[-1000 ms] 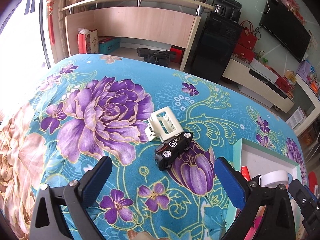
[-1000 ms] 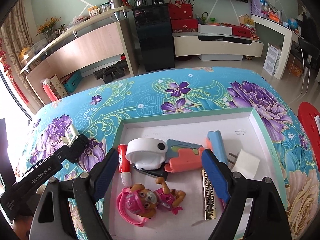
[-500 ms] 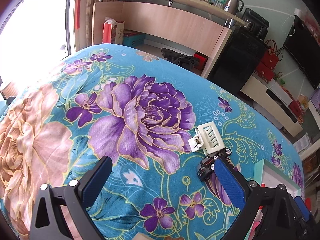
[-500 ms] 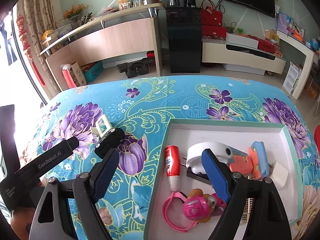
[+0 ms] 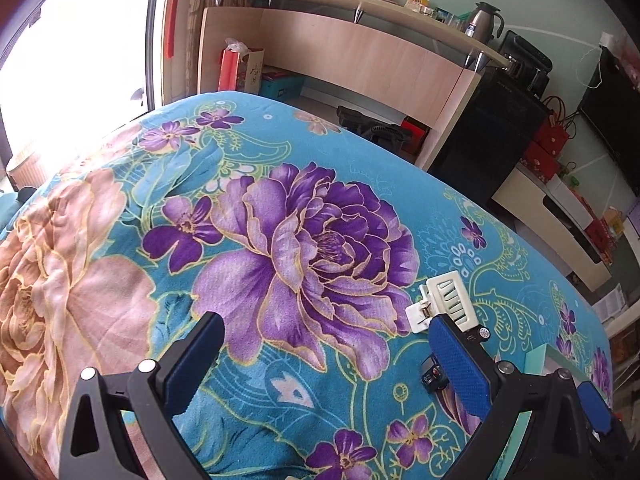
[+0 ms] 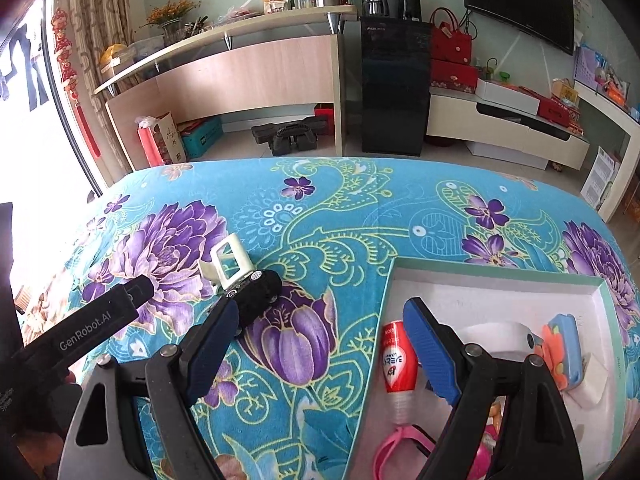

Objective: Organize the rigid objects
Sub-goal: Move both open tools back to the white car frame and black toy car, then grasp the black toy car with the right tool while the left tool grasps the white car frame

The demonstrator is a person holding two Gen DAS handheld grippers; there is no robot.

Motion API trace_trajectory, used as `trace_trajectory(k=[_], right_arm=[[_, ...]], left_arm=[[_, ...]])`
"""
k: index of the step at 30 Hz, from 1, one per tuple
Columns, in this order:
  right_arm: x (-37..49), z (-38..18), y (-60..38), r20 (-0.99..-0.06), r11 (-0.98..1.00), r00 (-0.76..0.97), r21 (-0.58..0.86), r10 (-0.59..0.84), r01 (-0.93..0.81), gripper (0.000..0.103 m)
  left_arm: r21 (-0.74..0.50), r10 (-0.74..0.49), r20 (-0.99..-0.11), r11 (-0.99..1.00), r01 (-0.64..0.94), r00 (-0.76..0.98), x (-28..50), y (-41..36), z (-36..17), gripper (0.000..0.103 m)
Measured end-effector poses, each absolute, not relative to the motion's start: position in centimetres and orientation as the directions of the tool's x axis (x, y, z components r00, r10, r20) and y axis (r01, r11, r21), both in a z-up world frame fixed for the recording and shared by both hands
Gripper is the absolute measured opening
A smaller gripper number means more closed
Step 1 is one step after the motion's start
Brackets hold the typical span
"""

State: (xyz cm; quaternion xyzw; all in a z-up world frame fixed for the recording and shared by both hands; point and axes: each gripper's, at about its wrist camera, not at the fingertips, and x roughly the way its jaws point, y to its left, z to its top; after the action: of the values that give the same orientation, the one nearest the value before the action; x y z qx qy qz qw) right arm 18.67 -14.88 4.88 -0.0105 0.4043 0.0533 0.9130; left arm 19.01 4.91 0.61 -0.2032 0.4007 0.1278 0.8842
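**Me:** Toy car (image 5: 434, 374) and white clip (image 5: 444, 306) are what's left out on the blanket (image 5: 120, 280). Left wrist view first: the clip lies at about 3 o'clock, the car just below it, mostly hidden behind my left tongs' (image 5: 326, 360) far finger. Only its front end and one wheel show.

**Partner:** Left tongs closed on anything?

**Me:** No. Fingers spread wide, nothing between them but purple flower print. They're pointed across the blanket, with both objects off to the side, outside the gap.

**Partner:** Right wrist view?

**Me:** Tray (image 6: 500, 270) sits at 3 to 5 o'clock. Already in it: red tube (image 6: 394, 360), a white rounded piece (image 6: 500, 332), an orange and blue item (image 6: 560, 340), a pink ring (image 6: 394, 446) low down. Toy car (image 6: 260, 294) and clip (image 6: 230, 260) are at about 10 o'clock, touching each other, well apart from the tray rim.

**Partner:** Right tongs?

**Me:** Right tongs (image 6: 316, 344) parted too, empty, hovering over the tray's near-left edge, one finger over the blanket, the other over the tube. The left tool's black body shows at 8 o'clock.

**Partner:** Progress?

**Me:** Mostly done, I'd judge. Two pieces to bring in, neither gripped.
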Motion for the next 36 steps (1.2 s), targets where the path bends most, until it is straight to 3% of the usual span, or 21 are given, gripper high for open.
trace_trajectory(k=[10, 14, 26, 32, 36], right_arm=[[20.1, 3.4, -12.8, -0.734, 0.988, 0.670, 0.011, 0.113, -0.154, 0.085], [20.8, 2.5, -12.3, -0.743, 0.984, 0.651, 0.067, 0.159, -0.164, 0.085], [21.3, 1.2, -10.5, -0.743, 0.981, 0.646, 0.071, 0.175, -0.183, 0.084], [21.4, 0.2, -9.6, -0.759, 0.973, 0.619, 0.082, 0.202, -0.217, 0.067], [21.8, -1.0, -9.3, -0.782, 0.972, 0.590, 0.084, 0.200, -0.219, 0.065]], left_arm=[[-0.211, 0.067, -0.844, 0.870, -0.445, 0.532, 22.0, 6.1, -0.9, 0.103], [-0.265, 0.048, -0.830, 0.843, -0.468, 0.556, 22.4, 7.7, -0.9, 0.103], [-0.219, 0.080, -0.854, 0.842, -0.494, 0.515, 22.4, 8.9, -2.4, 0.103], [-0.233, 0.078, -0.852, 0.829, -0.509, 0.518, 22.5, 9.7, -2.4, 0.103], [-0.245, 0.067, -0.848, 0.831, -0.500, 0.526, 22.6, 9.6, -2.3, 0.103]])
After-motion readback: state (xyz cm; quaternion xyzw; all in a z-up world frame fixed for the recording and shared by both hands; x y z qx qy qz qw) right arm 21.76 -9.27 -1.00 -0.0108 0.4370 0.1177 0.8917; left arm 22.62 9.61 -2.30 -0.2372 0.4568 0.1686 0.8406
